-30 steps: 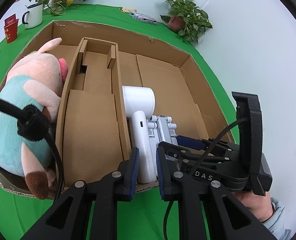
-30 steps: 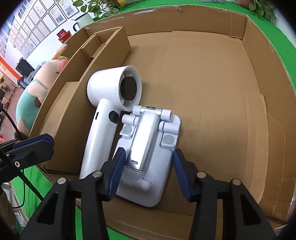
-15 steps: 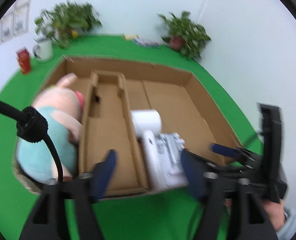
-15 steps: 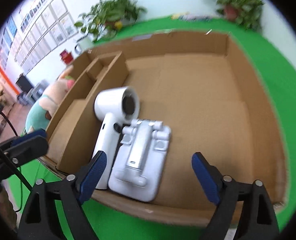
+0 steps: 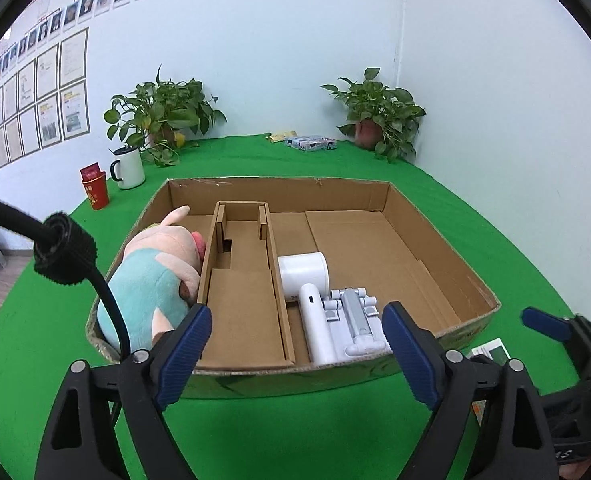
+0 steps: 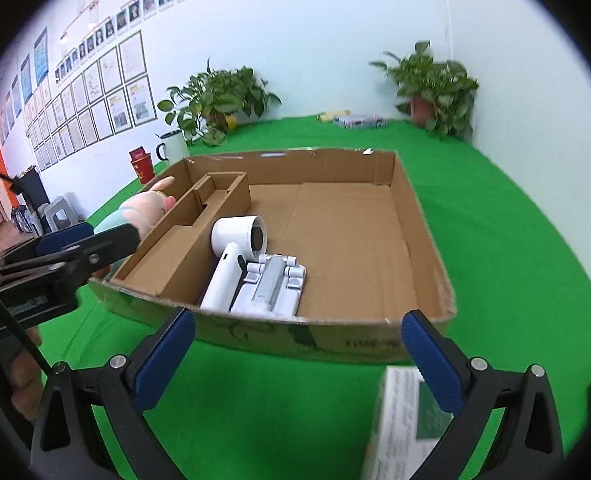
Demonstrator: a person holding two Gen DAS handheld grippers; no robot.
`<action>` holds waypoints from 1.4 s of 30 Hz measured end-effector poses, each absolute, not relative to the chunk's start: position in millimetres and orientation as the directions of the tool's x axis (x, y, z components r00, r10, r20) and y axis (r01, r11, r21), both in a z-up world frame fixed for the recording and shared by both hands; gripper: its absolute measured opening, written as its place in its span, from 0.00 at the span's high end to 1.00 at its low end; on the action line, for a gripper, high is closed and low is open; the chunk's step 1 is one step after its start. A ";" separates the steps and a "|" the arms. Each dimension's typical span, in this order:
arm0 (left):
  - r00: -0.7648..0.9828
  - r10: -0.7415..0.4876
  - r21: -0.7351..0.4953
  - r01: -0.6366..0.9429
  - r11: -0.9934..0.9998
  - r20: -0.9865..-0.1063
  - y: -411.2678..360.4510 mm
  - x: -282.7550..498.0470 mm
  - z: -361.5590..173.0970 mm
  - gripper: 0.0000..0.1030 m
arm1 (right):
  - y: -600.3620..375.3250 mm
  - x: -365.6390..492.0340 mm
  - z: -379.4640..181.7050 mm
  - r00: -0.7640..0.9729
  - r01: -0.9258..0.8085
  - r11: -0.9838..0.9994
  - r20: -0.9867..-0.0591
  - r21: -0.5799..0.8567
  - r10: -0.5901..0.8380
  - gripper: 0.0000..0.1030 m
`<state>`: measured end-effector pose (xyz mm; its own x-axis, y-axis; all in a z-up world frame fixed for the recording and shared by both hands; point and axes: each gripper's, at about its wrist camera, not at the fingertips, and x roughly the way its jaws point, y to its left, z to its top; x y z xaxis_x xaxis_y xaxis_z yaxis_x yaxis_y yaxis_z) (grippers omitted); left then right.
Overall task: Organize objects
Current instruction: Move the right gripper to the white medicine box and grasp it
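Observation:
A shallow cardboard box (image 5: 435, 224) (image 6: 407, 208) lies on the green cloth. In it a white hair dryer (image 5: 309, 292) (image 6: 231, 256) lies beside a white folding stand (image 5: 355, 320) (image 6: 273, 288) in the right compartment. A pink and teal plush toy (image 5: 155, 276) (image 6: 143, 208) fills the left compartment. My left gripper (image 5: 297, 350) is open and empty, in front of the box's near wall. My right gripper (image 6: 299, 356) is open and empty, also in front of the box. A white and green small box (image 6: 405, 420) lies on the cloth under its right finger.
A cardboard divider insert (image 5: 241, 264) splits the box. A white mug (image 5: 129, 168), a red cup (image 5: 95, 190) and two potted plants (image 5: 163, 112) (image 5: 379, 112) stand at the back. A flat packet (image 5: 311, 143) lies by the far wall.
Both grippers have opened, let go of the hair dryer and the stand, and drawn back up and out of the box to its near side.

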<state>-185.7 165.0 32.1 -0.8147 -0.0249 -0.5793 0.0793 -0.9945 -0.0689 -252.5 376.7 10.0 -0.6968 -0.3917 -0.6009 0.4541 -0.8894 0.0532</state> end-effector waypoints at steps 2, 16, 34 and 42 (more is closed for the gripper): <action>-0.817 -0.023 -0.069 0.077 -0.995 -0.576 170.2 -178.1 29.1 0.08 | 393.7 -244.1 7.5 -0.717 0.419 -0.907 -0.599 0.038 -0.356 0.01; -0.625 0.309 -0.302 -0.121 -0.946 -0.717 239.8 -188.3 -45.8 0.04 | 456.6 -229.3 -44.0 -0.587 0.363 -0.922 -0.735 0.136 -0.340 0.01; -0.387 0.625 -0.603 -0.192 -0.774 -0.678 268.8 -200.4 -92.5 0.30 | 434.5 -215.0 -64.0 -0.468 0.441 -0.867 -0.766 0.231 -0.442 0.37; -0.348 0.661 -0.656 -0.152 -0.740 -0.665 264.2 -195.0 -107.5 0.43 | 413.2 -209.9 -72.8 -0.389 0.480 -0.830 -0.780 0.283 -0.491 0.32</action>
